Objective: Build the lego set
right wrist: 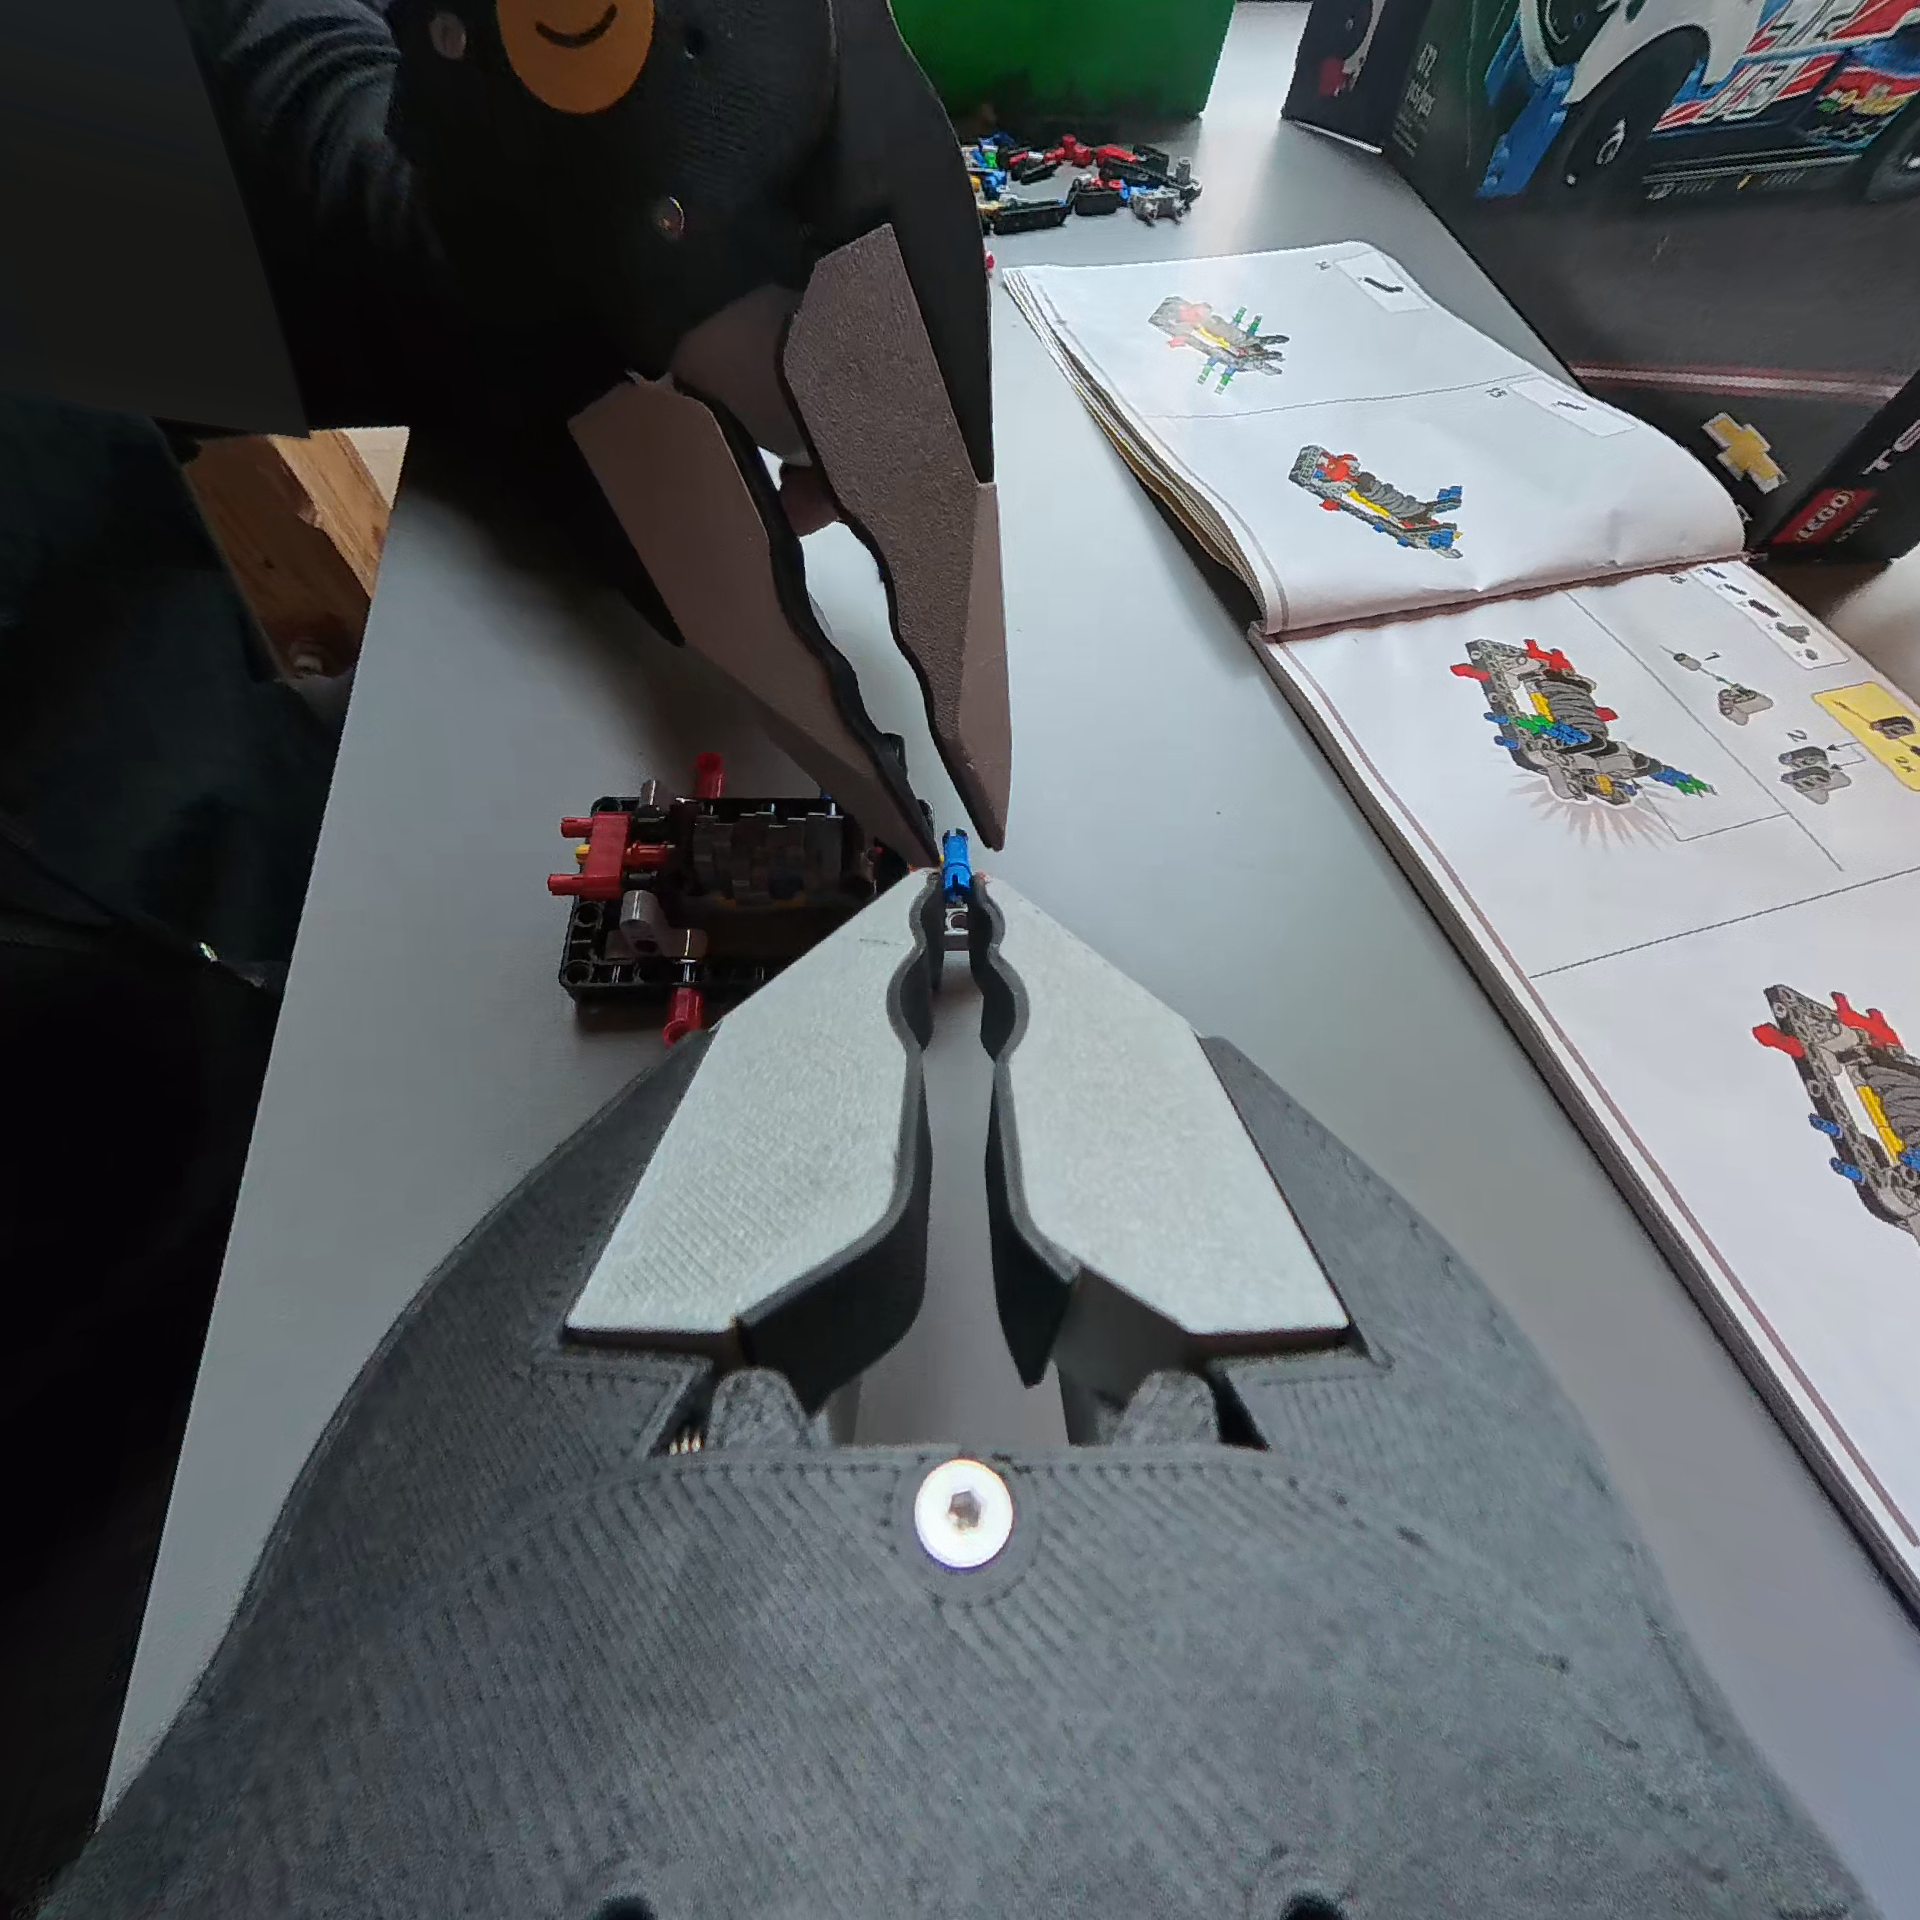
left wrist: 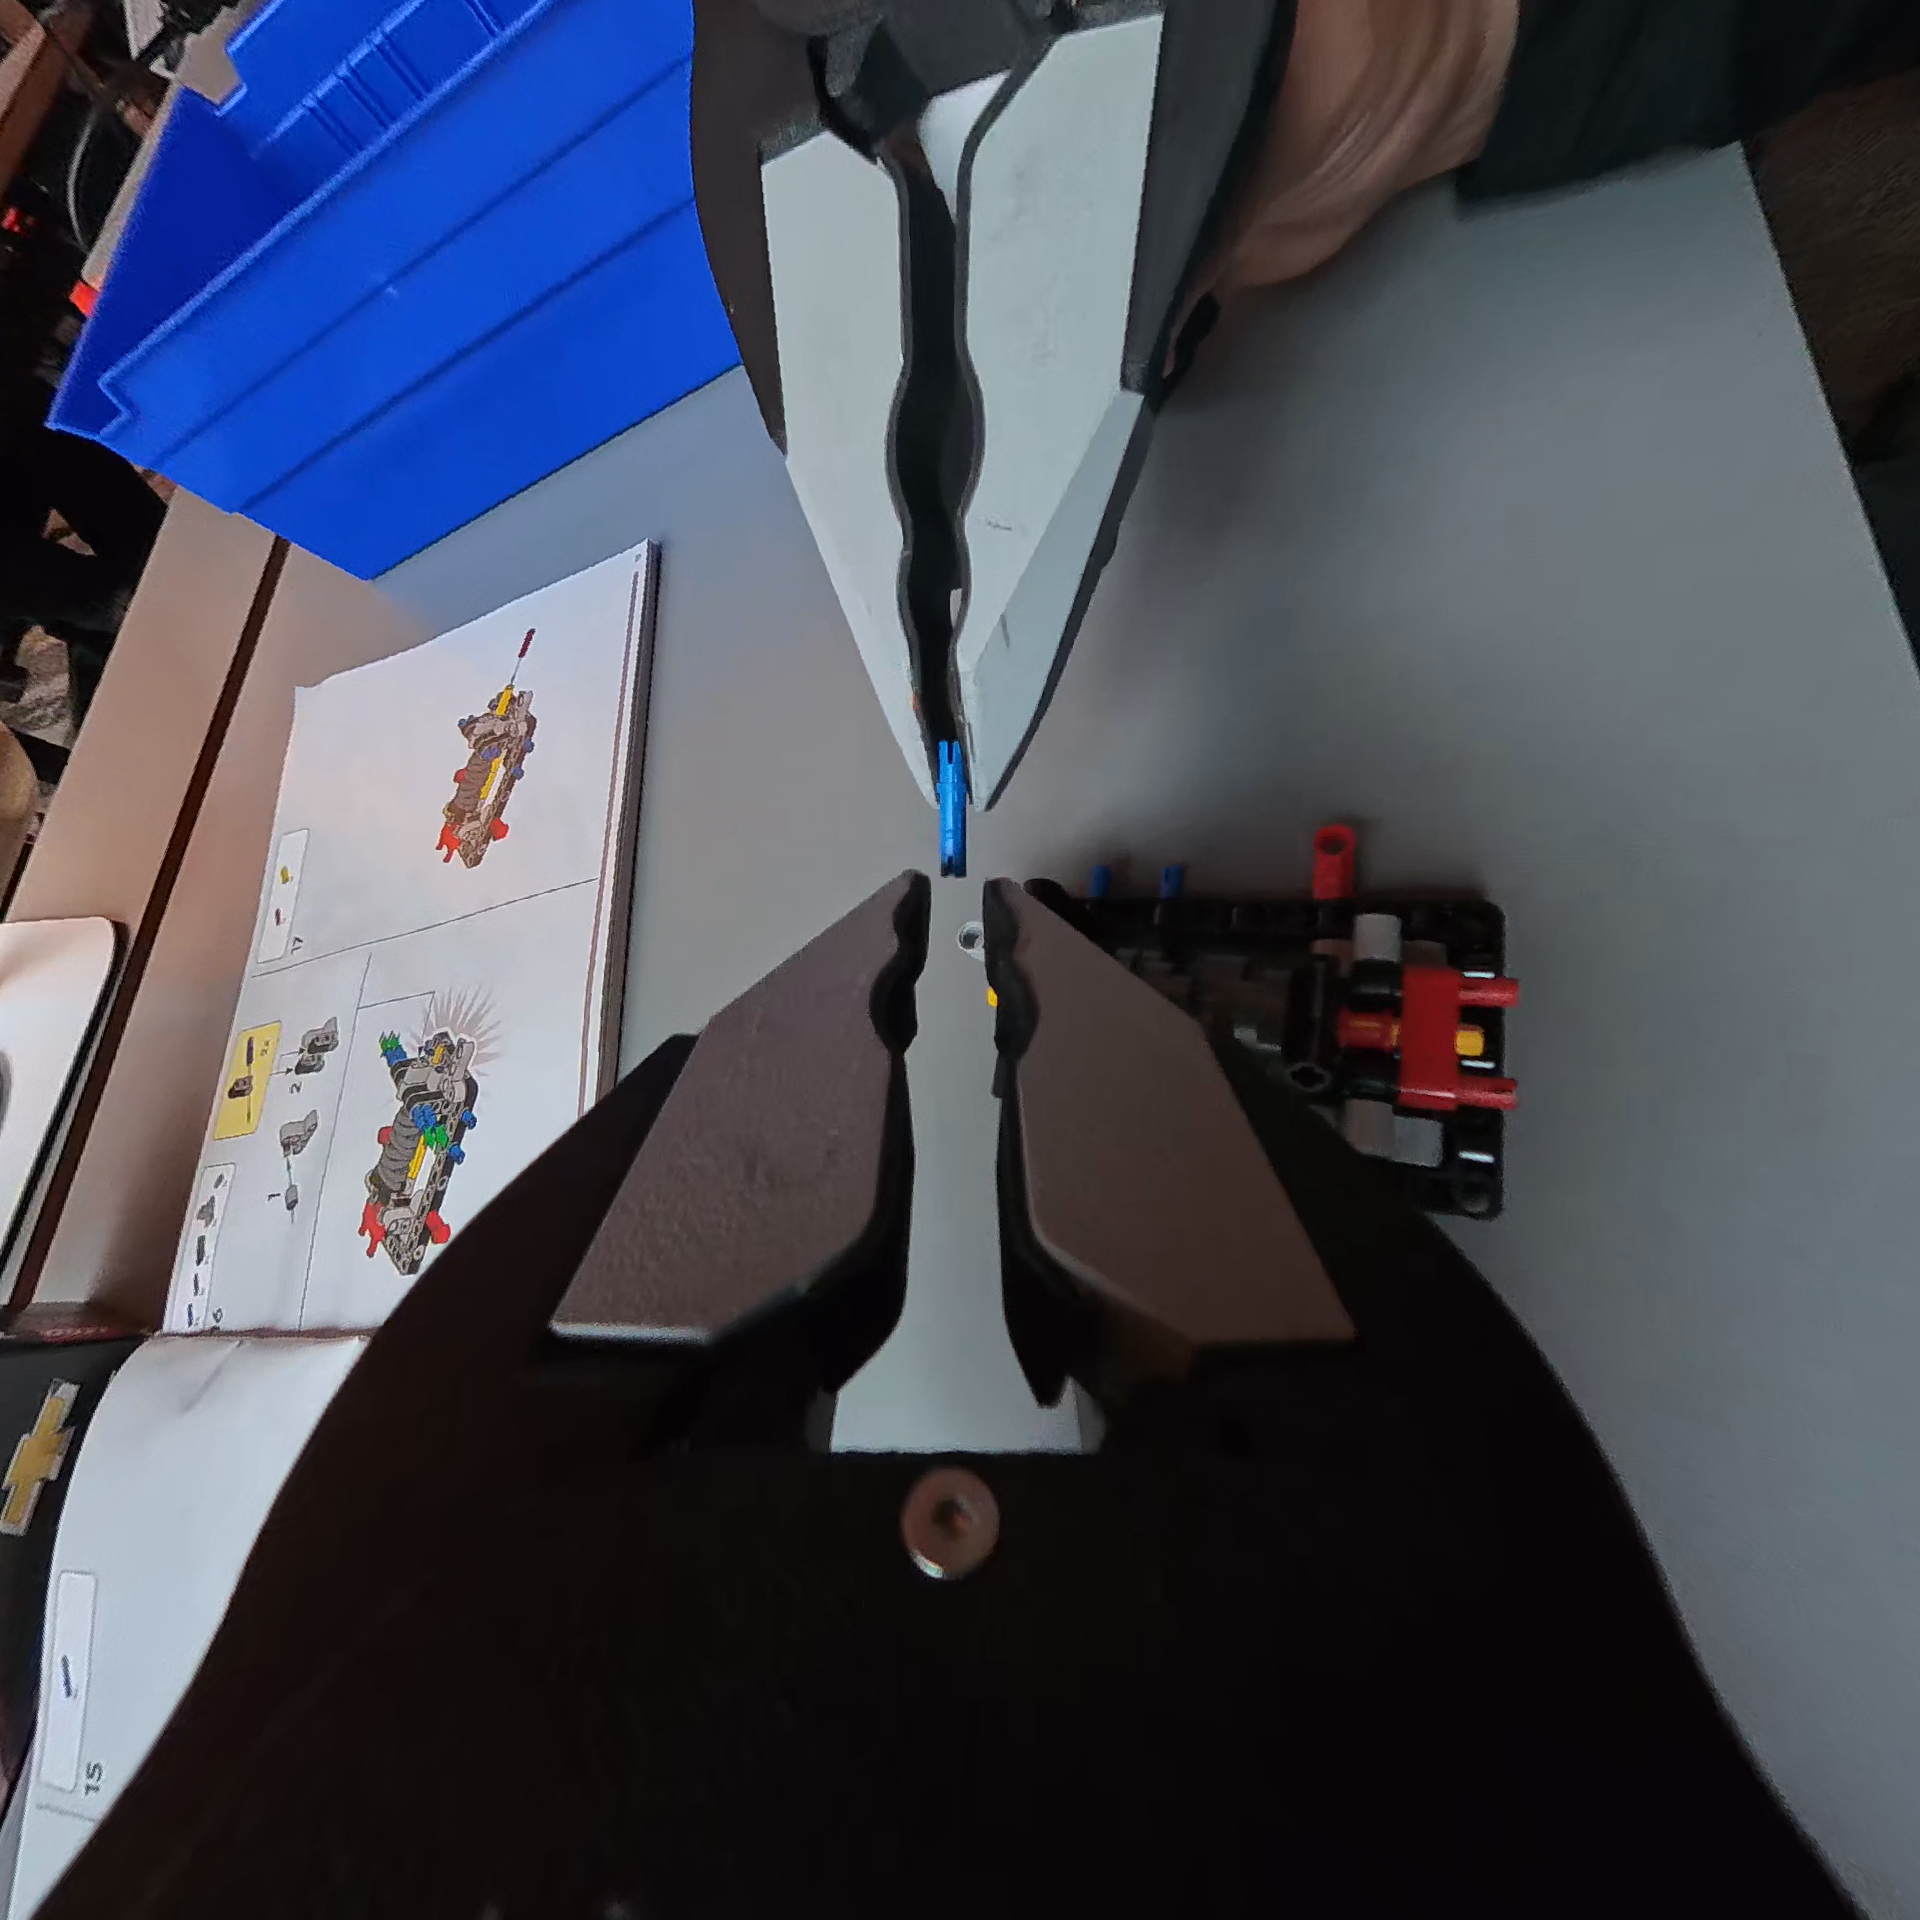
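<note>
Two grippers meet beside the part-built black frame [right wrist: 717,894]: right gripper [right wrist: 954,896] grasping a blue pin [right wrist: 955,858], left gripper [left wrist: 954,883] released, much unbuilt.

A small blue plastic pin [left wrist: 950,805]; a black rectangular brick frame [left wrist: 1382,1039] with red parts; grey tabletop [left wrist: 1455,623]; blue plastic bin [left wrist: 395,291].

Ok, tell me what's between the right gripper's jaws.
The right gripper pinches a blue pin, which sticks out toward the left gripper. The pin's gripped end is hidden.
</note>
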### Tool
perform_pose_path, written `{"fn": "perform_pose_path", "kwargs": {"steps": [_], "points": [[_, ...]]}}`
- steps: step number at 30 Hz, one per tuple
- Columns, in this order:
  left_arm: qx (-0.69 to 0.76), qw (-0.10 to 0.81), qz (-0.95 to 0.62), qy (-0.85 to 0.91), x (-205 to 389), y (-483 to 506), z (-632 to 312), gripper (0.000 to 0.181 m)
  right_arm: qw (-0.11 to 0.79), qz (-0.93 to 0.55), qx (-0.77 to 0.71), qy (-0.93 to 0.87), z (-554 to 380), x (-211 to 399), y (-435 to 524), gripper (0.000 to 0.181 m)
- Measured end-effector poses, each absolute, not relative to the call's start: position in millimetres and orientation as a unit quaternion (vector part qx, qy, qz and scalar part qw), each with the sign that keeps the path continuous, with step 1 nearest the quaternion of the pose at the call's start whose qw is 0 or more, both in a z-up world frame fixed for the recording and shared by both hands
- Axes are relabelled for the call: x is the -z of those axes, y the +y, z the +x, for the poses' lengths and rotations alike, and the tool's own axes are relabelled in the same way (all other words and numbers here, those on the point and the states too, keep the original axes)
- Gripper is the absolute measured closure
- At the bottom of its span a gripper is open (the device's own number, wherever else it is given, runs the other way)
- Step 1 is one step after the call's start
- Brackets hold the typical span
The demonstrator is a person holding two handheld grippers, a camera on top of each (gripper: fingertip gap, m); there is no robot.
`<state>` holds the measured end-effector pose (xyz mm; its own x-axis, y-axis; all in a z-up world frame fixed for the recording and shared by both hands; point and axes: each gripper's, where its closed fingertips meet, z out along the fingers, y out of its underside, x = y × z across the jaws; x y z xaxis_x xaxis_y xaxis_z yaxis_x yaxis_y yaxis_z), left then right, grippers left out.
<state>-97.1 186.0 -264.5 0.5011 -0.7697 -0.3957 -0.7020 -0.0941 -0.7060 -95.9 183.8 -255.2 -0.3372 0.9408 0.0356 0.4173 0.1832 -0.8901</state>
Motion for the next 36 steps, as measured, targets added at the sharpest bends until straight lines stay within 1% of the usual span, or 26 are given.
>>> {"fn": "perform_pose_path", "kwargs": {"steps": [4, 14, 20, 27, 32, 36], "points": [[0.037, 0.456, -0.735, 0.501, 263.6, 185.2, -95.4, 0.178, 0.311, -0.482, -0.415, -0.707, -96.4, 256.6, 182.2, 0.181], [0.039, 0.456, -0.738, 0.496, 258.8, 183.8, -96.8, 0.180, 0.313, -0.477, -0.426, -0.702, -96.4, 251.9, 180.5, 0.181], [0.008, 0.445, -0.734, 0.512, 265.3, 183.4, -97.2, 0.180, 0.310, -0.478, -0.412, -0.711, -96.4, 256.8, 179.9, 0.181], [0.061, 0.452, -0.741, 0.492, 261.9, 184.5, -94.6, 0.179, 0.320, -0.475, -0.414, -0.707, -96.1, 253.9, 181.9, 0.181], [0.036, 0.462, -0.733, 0.498, 263.1, 186.5, -96.1, 0.179, 0.328, -0.474, -0.400, -0.712, -96.7, 256.3, 183.4, 0.180], [0.044, 0.464, -0.733, 0.495, 261.8, 186.0, -95.6, 0.179, 0.330, -0.472, -0.402, -0.712, -96.4, 255.2, 183.1, 0.180]]}}
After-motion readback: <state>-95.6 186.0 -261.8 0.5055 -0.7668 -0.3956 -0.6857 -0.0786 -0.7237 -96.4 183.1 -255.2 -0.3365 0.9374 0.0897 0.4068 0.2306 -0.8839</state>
